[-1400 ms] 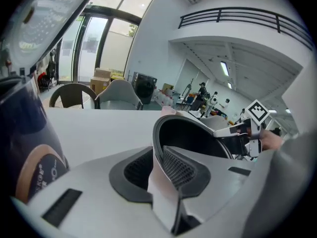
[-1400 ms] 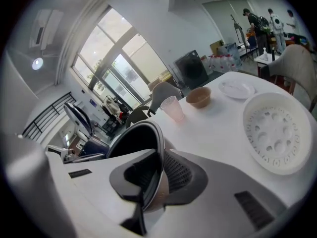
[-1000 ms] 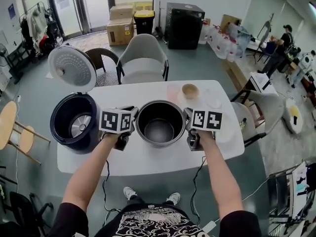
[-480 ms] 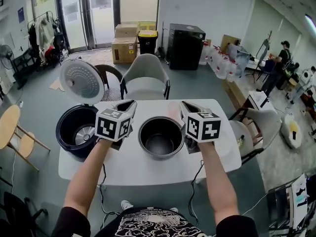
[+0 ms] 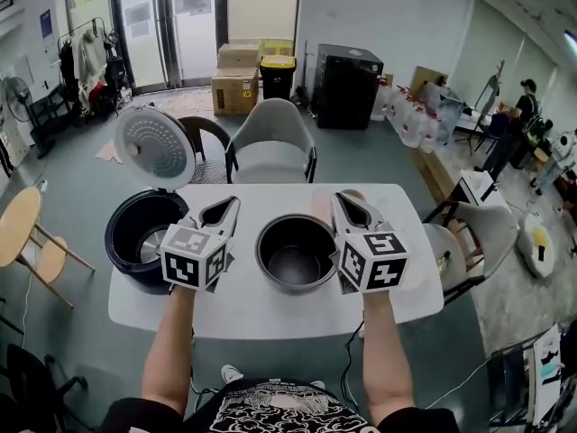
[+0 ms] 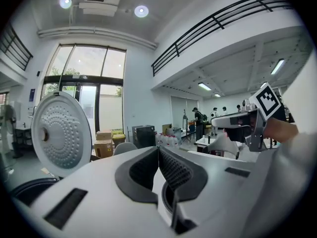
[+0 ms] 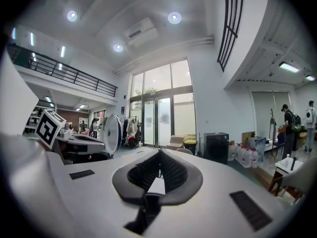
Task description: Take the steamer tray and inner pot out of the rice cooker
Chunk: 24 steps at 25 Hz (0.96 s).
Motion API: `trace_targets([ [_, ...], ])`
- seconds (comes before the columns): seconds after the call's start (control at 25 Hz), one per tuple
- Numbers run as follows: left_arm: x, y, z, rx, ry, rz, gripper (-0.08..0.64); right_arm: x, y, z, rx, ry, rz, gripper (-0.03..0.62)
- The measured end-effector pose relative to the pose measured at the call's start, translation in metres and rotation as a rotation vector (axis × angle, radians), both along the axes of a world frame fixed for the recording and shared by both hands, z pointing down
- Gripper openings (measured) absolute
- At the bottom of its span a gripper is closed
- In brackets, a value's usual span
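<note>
The metal inner pot (image 5: pixel 296 253) stands empty on the white table (image 5: pixel 243 300), clear of the dark rice cooker (image 5: pixel 142 234), whose lid (image 5: pixel 155 147) stands open. My left gripper (image 5: pixel 232 206) hovers above the table between cooker and pot, shut with nothing in it. My right gripper (image 5: pixel 339 199) hovers at the pot's right side, also shut and empty. The left gripper view shows the pads (image 6: pixel 171 170) pressed together, the lid (image 6: pixel 62 133) and the right gripper (image 6: pixel 247 120). In the right gripper view the jaws (image 7: pixel 159 155) meet. A pale pink item (image 5: pixel 319 202) behind the pot is mostly hidden.
A grey chair (image 5: pixel 270 142) stands at the table's far side and a wooden stool (image 5: pixel 22 233) at the left. Cardboard boxes (image 5: pixel 236 84) and a black cabinet (image 5: pixel 347 84) line the far wall. People stand at the far right.
Both grippers have come away from the pot's rim, risen and tipped up toward level with their jaws shut. The pot stays on the table.
</note>
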State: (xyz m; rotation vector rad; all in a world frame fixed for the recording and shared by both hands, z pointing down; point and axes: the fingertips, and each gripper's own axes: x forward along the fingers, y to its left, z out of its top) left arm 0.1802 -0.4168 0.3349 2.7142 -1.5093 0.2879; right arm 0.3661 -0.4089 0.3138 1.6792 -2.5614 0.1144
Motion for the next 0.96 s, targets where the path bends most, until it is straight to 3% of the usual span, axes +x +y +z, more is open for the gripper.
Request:
trace_targets([
  [0.28,-0.014,-0.002,0.003,-0.004,0.024,-0.056,0.014,0.004,0.000,0.007,0.009,-0.013,-0.001,0.012],
  [0.96,-0.025,-0.010,0.017,-0.034,0.019,-0.054,0.014,-0.007,-0.004,0.016,-0.002,0.003,-0.008,0.012],
])
